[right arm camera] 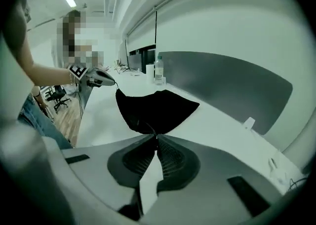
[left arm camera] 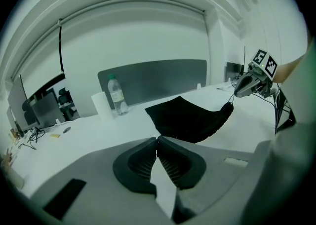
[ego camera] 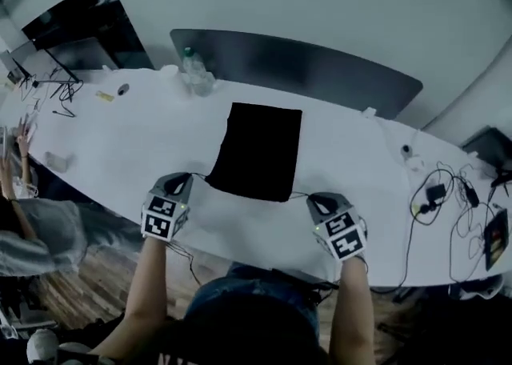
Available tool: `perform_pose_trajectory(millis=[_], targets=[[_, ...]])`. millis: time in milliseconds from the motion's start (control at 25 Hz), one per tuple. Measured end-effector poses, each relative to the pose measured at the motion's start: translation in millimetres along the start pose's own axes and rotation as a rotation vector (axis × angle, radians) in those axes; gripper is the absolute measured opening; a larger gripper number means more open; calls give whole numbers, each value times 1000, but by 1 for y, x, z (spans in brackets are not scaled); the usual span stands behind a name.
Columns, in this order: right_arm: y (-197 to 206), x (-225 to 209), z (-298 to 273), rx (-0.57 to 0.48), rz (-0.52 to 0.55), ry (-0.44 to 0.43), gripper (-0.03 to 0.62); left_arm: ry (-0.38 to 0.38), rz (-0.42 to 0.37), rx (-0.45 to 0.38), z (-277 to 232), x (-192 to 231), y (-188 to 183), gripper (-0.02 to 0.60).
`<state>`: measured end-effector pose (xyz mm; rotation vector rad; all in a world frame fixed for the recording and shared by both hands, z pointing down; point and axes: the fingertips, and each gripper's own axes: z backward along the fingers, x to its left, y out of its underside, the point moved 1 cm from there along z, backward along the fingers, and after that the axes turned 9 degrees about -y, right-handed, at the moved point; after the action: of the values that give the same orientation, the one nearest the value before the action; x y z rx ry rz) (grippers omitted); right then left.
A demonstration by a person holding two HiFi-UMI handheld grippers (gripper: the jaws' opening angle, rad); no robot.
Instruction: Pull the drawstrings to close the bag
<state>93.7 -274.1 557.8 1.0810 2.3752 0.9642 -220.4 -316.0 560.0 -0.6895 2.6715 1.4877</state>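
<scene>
A black drawstring bag (ego camera: 258, 150) lies flat on the white table (ego camera: 128, 147), its gathered mouth edge toward me. My left gripper (ego camera: 179, 182) sits at the bag's near left corner, jaws shut on a thin drawstring (ego camera: 200, 176). At the near right corner my right gripper (ego camera: 318, 203) is shut on the other drawstring (ego camera: 299, 194). In the right gripper view the string (right arm camera: 150, 129) runs from the bag (right arm camera: 153, 106) into the closed jaws, and the left gripper (right arm camera: 102, 79) holds the far corner. The left gripper view shows the bag (left arm camera: 190, 118) and the right gripper (left arm camera: 247, 86) with a taut string (left arm camera: 231, 98).
A water bottle (ego camera: 190, 64) and a white cup (left arm camera: 102, 106) stand at the table's far side before a grey partition (ego camera: 304, 66). Cables and chargers (ego camera: 448, 195) lie at the right end, more cables (ego camera: 56, 91) at the left. A person (ego camera: 32, 231) sits at the left.
</scene>
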Motion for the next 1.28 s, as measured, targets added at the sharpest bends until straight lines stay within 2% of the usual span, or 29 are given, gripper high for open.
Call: perform_pose_trajectory(millis=[400,800,1040,1280], targets=[[-30,-25,25,-72,16,140,8,-38,20,-88,4,18,-37,14],[-55,-52,55,-163,-67,342,8,-72,33,-149,3,36,-73,14],[-66,-63,69,-204,-96,397,8,-89,106,-195,-3,46,-89,12],[-73,-76,78,-226,-106,435,8,-126,80,-200,-8,52,-101,12]])
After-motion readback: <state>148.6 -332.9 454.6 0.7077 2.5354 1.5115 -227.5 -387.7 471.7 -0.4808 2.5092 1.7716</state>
